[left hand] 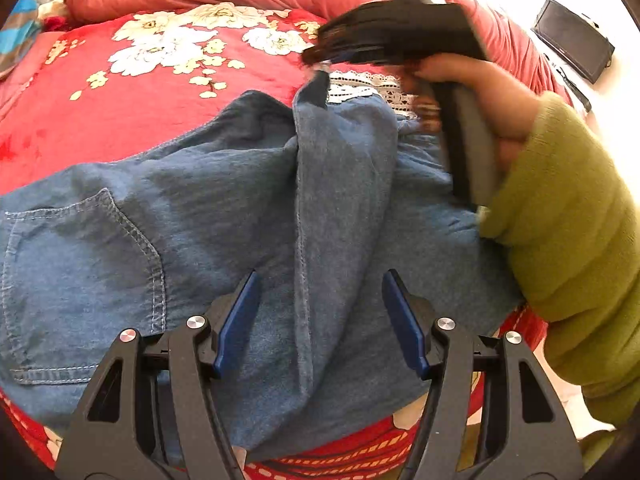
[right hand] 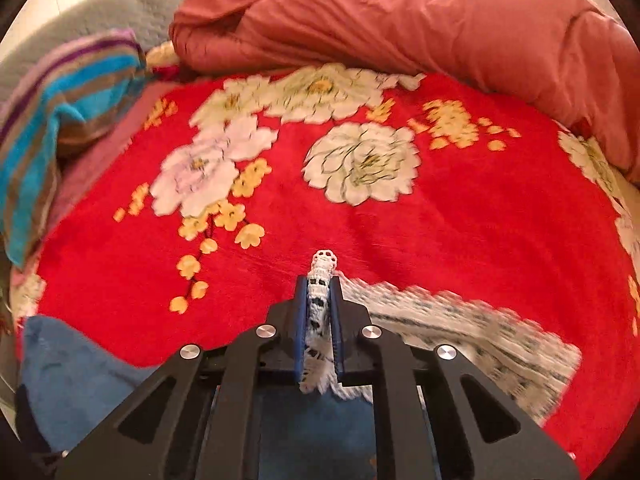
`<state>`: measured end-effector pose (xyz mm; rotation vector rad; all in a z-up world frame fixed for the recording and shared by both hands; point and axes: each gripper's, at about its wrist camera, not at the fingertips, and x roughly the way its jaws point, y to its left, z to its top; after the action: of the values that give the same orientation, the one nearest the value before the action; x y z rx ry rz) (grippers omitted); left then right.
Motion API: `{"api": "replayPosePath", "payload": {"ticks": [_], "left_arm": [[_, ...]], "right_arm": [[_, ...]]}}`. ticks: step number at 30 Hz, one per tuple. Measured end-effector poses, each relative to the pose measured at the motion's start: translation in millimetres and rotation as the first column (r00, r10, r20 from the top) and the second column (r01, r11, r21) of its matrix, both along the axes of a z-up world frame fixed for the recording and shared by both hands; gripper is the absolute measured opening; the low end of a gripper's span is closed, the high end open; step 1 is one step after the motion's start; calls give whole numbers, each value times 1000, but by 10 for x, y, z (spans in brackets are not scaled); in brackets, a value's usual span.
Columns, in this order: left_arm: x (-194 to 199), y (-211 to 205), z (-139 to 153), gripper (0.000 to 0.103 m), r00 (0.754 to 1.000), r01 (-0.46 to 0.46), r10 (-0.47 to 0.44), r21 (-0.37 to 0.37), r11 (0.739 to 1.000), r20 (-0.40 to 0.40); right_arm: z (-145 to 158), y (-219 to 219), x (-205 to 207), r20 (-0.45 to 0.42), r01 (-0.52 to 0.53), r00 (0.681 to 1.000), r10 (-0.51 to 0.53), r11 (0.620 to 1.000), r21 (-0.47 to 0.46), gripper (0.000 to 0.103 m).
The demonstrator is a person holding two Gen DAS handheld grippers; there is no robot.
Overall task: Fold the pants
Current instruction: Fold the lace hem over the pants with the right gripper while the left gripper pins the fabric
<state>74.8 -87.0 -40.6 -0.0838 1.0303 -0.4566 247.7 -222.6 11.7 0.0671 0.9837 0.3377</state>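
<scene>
Denim pants (left hand: 248, 208) lie spread on a red floral blanket (right hand: 460, 240); the right gripper (right hand: 319, 292) clamps their white lace hem (right hand: 320, 304), while the left gripper (left hand: 320, 284) hovers unclenched above the fabric

A: The pants (left hand: 224, 200) run off the left wrist view's left edge, and their near part sits behind the left gripper (left hand: 320, 320).

B: The lace trim (right hand: 460, 328) smears into blur in the right wrist view.

A: The right gripper (left hand: 320, 80) blurs too; a green sleeve (left hand: 568, 216) covers the denim's right side.

B: The dark box (left hand: 572, 40) at far right is too small to identify.
</scene>
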Motion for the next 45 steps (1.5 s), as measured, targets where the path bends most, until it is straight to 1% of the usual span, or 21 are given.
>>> {"api": "replayPosePath", "payload": {"ticks": [4,6,8,9,10,11,13,16,19,21,26,30,33,36,41,43,44,45], "left_arm": [[-29,-14,17,55,1000,1,-1,11,1000,11],[-31,-14,21,49,1000,0,-1,24,1000,16],[-52,-14,28,34,1000,0,0,36,999,22],[-51,-7,27,29,1000,2,-2,37,999,23],[-52,0,25,20,1000,2,-3,37,999,25],[-57,8,26,8,1000,4,-5,39,999,26],[-75,27,42,2,999,7,-9,45,999,38],[-142,97,126,0,997,13,-17,41,999,81],[-264,173,227,0,994,20,-24,38,999,110],[-368,189,298,0,989,37,-44,53,998,139],[-547,159,300,0,984,83,-93,77,994,150],[-634,159,296,0,983,99,-112,93,991,146],[-697,140,294,0,980,110,-126,110,988,154],[-747,99,282,0,978,117,-137,129,985,160],[-718,77,245,0,980,109,-132,154,982,148],[-677,73,209,0,983,100,-122,158,982,134],[-662,65,188,0,985,94,-115,161,982,127],[-642,60,165,0,987,87,-108,165,982,119]], "right_arm": [[217,-321,-252,37,39,998,-41,998,47,10],[308,-527,-409,41,70,996,-74,994,89,10],[370,-701,-552,43,103,993,-109,986,130,10],[417,-793,-656,51,119,991,-127,983,142,10],[454,-855,-743,59,128,989,-138,981,145,10],[491,-915,-822,66,136,987,-147,980,148,10],[581,-1050,-1000,78,148,984,-161,976,158,10],[737,-1237,-1264,102,160,978,-180,971,180,10],[876,-1388,-1571,130,166,973,-189,971,170,10],[894,-1461,-1758,124,180,972,-200,971,159,10],[775,-1555,-2245,65,209,973,-221,965,158,10],[546,-1565,-2516,-31,226,974,-224,962,155,10],[388,-1605,-2636,-80,259,965,-250,957,133,10],[283,-1666,-2706,-117,286,955,-271,948,138,10],[240,-1682,-2726,-128,281,956,-264,947,152,10],[237,-1688,-2702,-138,278,957,-257,945,173,14],[238,-1699,-2690,-139,281,956,-259,943,178,19],[231,-1712,-2673,-138,281,956,-258,942,186,22]]}}
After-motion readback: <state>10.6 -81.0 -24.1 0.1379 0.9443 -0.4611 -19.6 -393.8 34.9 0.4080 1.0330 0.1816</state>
